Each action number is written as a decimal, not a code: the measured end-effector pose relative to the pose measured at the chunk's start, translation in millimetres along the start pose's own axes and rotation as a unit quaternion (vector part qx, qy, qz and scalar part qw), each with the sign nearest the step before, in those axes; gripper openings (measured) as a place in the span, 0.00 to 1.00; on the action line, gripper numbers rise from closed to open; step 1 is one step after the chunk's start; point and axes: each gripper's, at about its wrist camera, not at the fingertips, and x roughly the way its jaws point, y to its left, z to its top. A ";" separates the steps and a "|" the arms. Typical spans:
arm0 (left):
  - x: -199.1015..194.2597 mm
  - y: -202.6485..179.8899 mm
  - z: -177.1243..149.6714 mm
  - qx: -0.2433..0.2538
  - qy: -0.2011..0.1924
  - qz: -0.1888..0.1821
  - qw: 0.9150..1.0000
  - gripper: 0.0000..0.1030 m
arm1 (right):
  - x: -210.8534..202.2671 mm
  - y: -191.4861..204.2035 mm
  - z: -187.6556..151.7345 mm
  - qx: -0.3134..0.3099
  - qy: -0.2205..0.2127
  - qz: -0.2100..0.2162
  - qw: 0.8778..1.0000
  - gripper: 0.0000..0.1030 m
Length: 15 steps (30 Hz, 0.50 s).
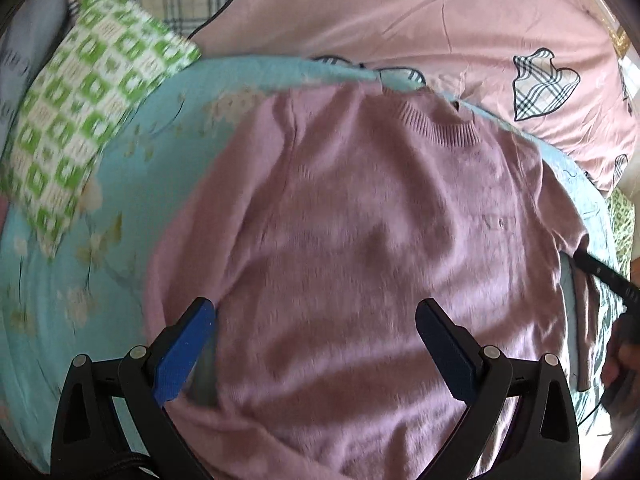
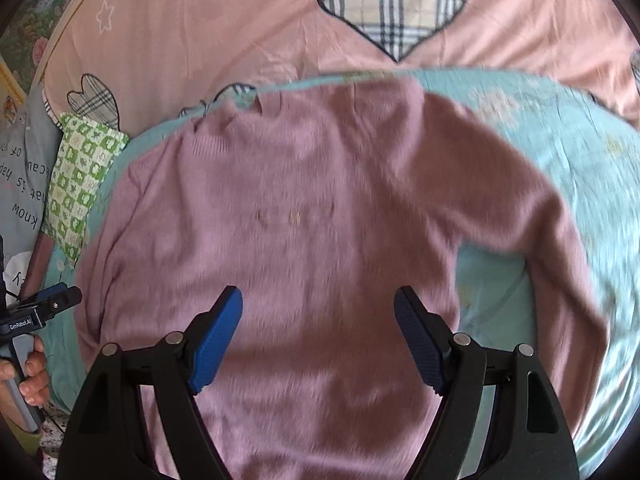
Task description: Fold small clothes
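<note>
Your left gripper [image 1: 316, 308] has its jaws spread wide with nothing clamped between them; its blue pads [image 1: 184, 356] hang above the lower body of the pink sweater [image 1: 360, 240]. Your right gripper [image 2: 318, 296] is likewise wide apart and empty, poised over the same garment's lower front. In the right wrist view your left hand [image 2: 30, 376] shows at the left edge, wrapped around the handle of its tool.

The sweater lies spread flat, front up, with its ribbed collar [image 1: 436, 128] at the far end and the hem towards you. One sleeve [image 2: 560, 240] runs down the right side, bending away from the body so that a patch of bedding shows between them.

Beneath it is a light blue floral blanket [image 1: 80, 280]. A green-and-white checked pillow [image 1: 80, 120] rests on the blanket's left edge, beside the sweater's shoulder. Further out lies a pink quilt [image 2: 200, 20] with plaid heart patches [image 2: 392, 0].
</note>
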 end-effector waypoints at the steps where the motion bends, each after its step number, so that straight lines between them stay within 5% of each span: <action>1: 2.5 1.8 9.9 0.005 -0.003 0.000 1.000 0.98 | 0.9 -1.7 7.9 -0.002 -0.003 0.001 1.000 0.76; 11: 50.9 19.1 118.2 0.053 -0.020 -0.001 0.998 0.98 | 43.9 -24.6 126.0 -0.066 -0.026 -0.009 0.997 0.76; 15: 91.0 19.4 145.4 0.079 0.009 0.023 0.997 0.98 | 72.0 -30.6 156.4 -0.083 -0.019 -0.012 0.996 0.76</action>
